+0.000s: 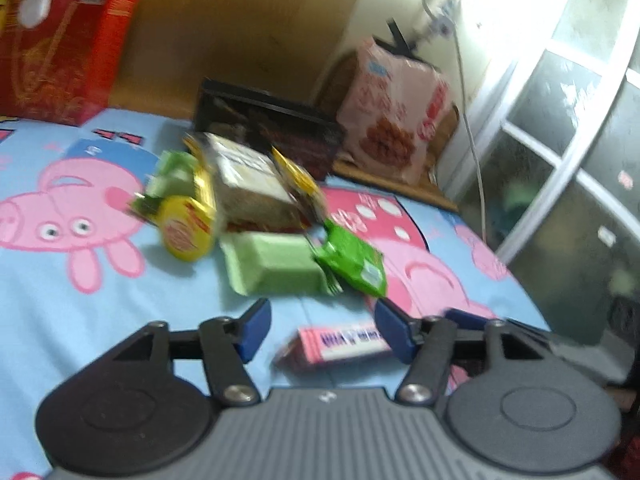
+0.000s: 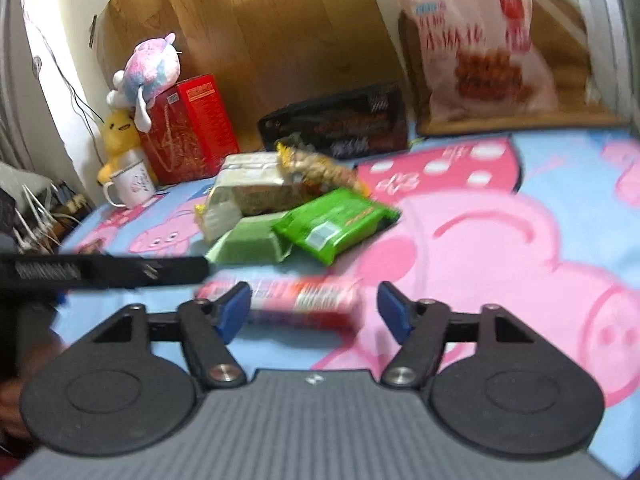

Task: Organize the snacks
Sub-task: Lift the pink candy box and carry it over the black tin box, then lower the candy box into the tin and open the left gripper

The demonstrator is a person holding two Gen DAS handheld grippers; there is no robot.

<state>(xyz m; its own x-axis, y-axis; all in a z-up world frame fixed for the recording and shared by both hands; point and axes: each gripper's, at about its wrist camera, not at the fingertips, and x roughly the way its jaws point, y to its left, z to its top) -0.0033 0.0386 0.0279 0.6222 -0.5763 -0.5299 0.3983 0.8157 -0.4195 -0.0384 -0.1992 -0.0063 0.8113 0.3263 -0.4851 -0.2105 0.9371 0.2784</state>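
Pink, flat and rectangular, a cardboard snack box lies on the blue cartoon-pig bed sheet, just in front of a pale green carton. Left gripper jaws stand wide around the pink box without pressing it (blur hides fine detail). Right gripper jaws are wide too, empty. Beside the carton lies a bright green foil packet.

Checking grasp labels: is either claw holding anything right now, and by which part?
Nothing held. Left claw and right claw both stand open over the bedsheet; the pink snack box lies loose on it, no pads pressing it.
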